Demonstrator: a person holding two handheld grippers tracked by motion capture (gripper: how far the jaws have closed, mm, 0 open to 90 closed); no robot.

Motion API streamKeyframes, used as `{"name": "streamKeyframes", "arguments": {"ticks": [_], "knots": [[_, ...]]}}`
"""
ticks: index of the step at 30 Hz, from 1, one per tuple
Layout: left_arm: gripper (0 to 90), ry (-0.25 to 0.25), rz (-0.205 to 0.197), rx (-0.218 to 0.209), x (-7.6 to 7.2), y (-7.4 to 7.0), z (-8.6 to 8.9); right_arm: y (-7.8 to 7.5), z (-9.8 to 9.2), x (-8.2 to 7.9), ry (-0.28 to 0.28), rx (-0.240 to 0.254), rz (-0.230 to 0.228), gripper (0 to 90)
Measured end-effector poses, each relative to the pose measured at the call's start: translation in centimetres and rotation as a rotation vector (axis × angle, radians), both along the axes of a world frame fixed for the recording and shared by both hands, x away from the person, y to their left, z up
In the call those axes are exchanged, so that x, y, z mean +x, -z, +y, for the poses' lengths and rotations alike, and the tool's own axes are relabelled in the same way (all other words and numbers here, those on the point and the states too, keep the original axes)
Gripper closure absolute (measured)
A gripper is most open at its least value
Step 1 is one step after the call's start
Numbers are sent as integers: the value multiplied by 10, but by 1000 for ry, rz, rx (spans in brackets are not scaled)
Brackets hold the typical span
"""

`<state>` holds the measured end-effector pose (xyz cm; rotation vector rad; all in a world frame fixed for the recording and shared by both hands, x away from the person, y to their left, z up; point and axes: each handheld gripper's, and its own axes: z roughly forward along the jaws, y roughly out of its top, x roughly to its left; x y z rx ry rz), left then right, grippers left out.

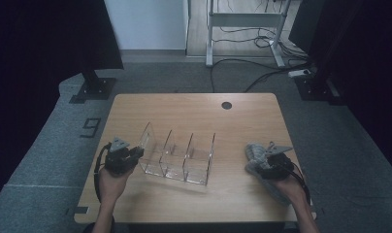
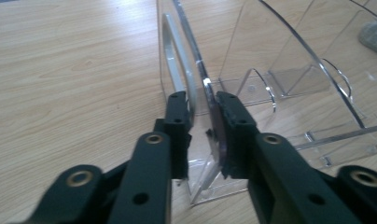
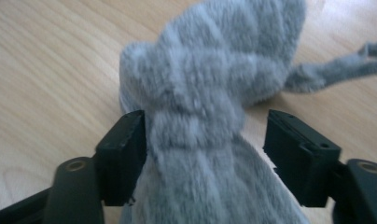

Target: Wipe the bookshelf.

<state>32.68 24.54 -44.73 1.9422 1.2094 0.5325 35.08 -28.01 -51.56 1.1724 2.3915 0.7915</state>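
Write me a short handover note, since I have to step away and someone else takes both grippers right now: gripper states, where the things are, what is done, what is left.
Left gripper: jaws closed on the end wall of the clear acrylic organizer, steadying it at the table's left-middle.
Right gripper: jaws straddle the grey fuzzy cloth; one pad touches it, the other is apart, so no grip yet.
Cloth lies on the table to the organizer's right, apart from it.
Done: organizer held; right gripper in place over the cloth.
Left: probably close on the cloth, lift it and put it in one of the organizer's compartments, all of which look empty.
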Motion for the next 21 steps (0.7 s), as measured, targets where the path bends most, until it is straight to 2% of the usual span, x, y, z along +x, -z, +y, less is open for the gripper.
{"name": "streamKeyframes", "arguments": {"ticks": [3,4,7,11,17,21], "knots": [[769,-1,-1,-8,0,0,1,3,3,6,1,22,16,372],[772,-1,-4,-8,0,0,0,6,3,9,13,32,36,406],[776,4,3,-4,0,-1,1,12,4,12,33,23,71,497],[784,12,4,-13,1,0,2,11,4,11,56,20,80,599],[812,27,0,-15,1,0,3,6,3,6,39,11,90,632],[832,29,-5,-6,1,0,2,-3,0,0,36,30,58,632]]}}
